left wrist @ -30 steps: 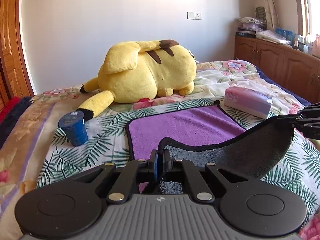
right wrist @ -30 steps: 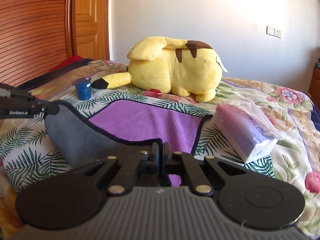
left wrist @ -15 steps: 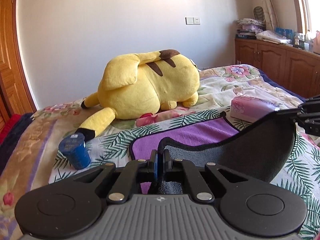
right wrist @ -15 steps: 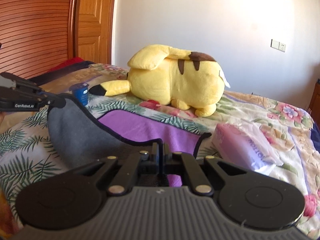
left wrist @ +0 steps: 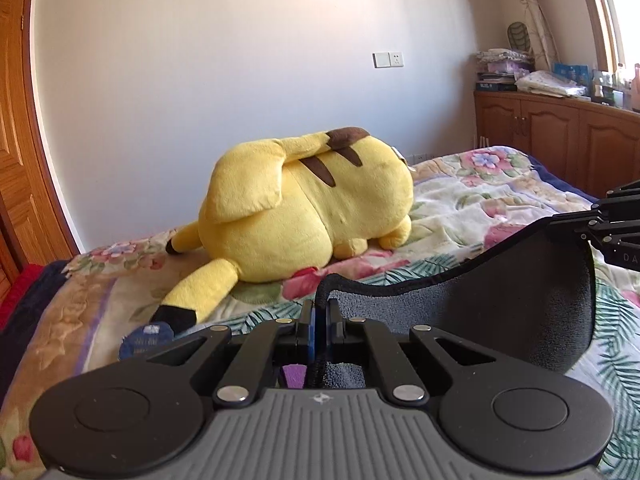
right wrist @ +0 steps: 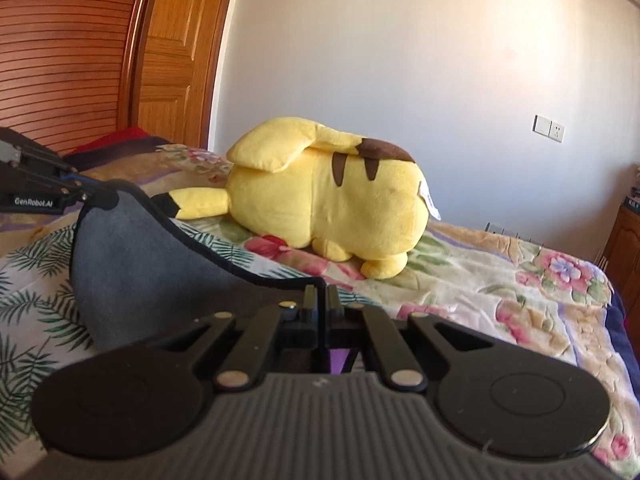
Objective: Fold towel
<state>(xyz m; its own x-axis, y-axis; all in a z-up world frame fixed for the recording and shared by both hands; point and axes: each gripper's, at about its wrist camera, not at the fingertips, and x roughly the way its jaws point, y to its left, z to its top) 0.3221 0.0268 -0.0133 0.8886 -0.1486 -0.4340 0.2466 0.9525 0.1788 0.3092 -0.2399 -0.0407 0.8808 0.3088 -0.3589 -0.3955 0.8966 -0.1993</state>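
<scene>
The towel [left wrist: 500, 300] is purple on one face and grey on the other, with a dark hem. Its near edge is lifted off the bed and hangs as a grey sheet between my two grippers. My left gripper [left wrist: 319, 312] is shut on one corner of it. My right gripper [right wrist: 320, 300] is shut on the other corner; the grey sheet [right wrist: 152, 264] sags to its left. Each gripper shows at the edge of the other's view: the right one [left wrist: 576, 224], the left one [right wrist: 100, 198]. A sliver of purple [left wrist: 294, 376] shows under the left jaws.
A big yellow plush toy [left wrist: 304, 208] lies on the floral bedspread [right wrist: 500, 280] just beyond the towel. A small blue cup [left wrist: 146, 344] stands at the left by the plush's tail. A wooden cabinet [left wrist: 560, 136] lines the right wall; a wooden door [right wrist: 176, 52] stands at the left.
Both grippers have risen and moved forward toward the plush, carrying the towel's near edge. The purple face and the pink tissue pack have dropped out of view.
</scene>
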